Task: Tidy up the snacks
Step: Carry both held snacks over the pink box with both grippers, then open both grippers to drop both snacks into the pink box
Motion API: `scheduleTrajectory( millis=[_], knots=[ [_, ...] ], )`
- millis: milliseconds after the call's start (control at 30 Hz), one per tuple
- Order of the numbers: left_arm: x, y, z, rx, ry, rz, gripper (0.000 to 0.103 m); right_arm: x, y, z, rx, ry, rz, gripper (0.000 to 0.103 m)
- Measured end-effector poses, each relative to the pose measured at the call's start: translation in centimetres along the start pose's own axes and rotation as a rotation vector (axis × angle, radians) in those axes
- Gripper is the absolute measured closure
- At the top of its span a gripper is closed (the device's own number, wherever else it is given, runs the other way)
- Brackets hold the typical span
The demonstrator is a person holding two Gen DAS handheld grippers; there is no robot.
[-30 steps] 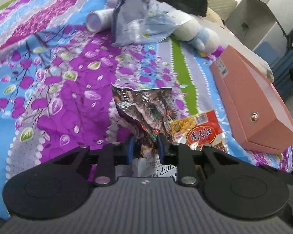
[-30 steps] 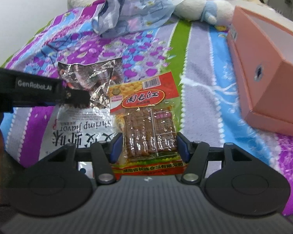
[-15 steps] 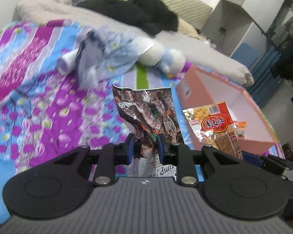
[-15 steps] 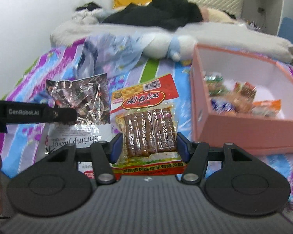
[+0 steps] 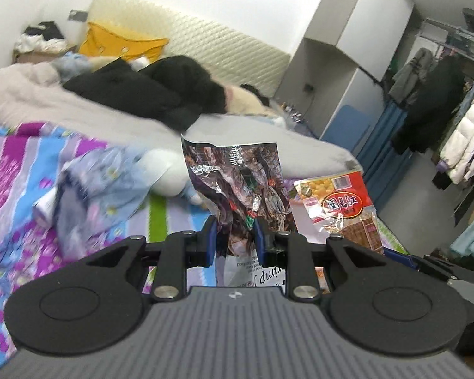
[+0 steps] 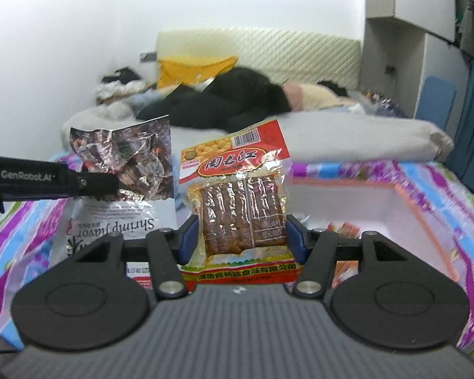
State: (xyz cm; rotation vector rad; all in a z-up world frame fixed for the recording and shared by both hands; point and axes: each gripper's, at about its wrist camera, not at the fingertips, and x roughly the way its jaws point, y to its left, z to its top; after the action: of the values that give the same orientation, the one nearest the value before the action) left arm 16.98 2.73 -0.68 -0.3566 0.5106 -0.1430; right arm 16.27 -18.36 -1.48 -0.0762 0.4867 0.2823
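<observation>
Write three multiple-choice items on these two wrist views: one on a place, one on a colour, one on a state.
1. Where is the pink box relative to the red packet in the right wrist view?
A. To its left
B. To its right
C. Under the shrimp bag

2. What colour are the pads on the right gripper?
A. Blue
B. Yellow
C. Green

3. What is the left gripper doing?
A. Standing open and empty
B. Clamping the shrimp bag
C. Clamping a bottle

Answers: 1 B, the box lies on the right of the packet. 2 A, both pads show blue. 3 B, the pads press the crumpled bag.
</observation>
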Motion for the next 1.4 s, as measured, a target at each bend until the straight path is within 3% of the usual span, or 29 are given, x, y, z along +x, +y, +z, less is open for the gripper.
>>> scheduleTrajectory(
  millis=[333, 833, 1033, 1200, 1267, 1333, 1400],
  knots=[
    [6.6, -5.6, 3.4, 0.04, 0.041, -0.062, 0.075, 2.4, -6.6, 1.9, 0.064, -0.016, -0.099, 0.043],
    [23.7, -8.1, 1.1, 0.082, 0.26, -0.064, 0.074, 12.5, -14.4, -2.0, 0.176, 0.156, -0.143, 0.043],
    [27.5, -7.4, -0.5, 0.092, 0.325, -0.034, 0.074, 15.6, -15.8, -3.7, 0.2, 0.223, -0.121, 0.042],
    [27.9, -7.2, -1.1, 0.126, 0.343, -0.025, 0.074, 16.5, -16.1, -4.6, 0.219, 0.262, -0.117, 0.04],
    [27.5, -7.2, -1.0, 0.131, 0.347, -0.017, 0.063, 16.3, -16.3, -4.7, 0.242, 0.263, -0.125, 0.033],
    [26.9, -7.3, -0.6, 0.132, 0.339, 0.006, 0.028, 15.7, -16.6, -4.5, 0.259, 0.253, -0.127, 0.024],
    [25.4, -7.7, 0.0, 0.153, 0.314, 0.04, 0.026, 15.0, -16.5, -4.2, 0.254, 0.236, -0.129, 0.024]
  ],
)
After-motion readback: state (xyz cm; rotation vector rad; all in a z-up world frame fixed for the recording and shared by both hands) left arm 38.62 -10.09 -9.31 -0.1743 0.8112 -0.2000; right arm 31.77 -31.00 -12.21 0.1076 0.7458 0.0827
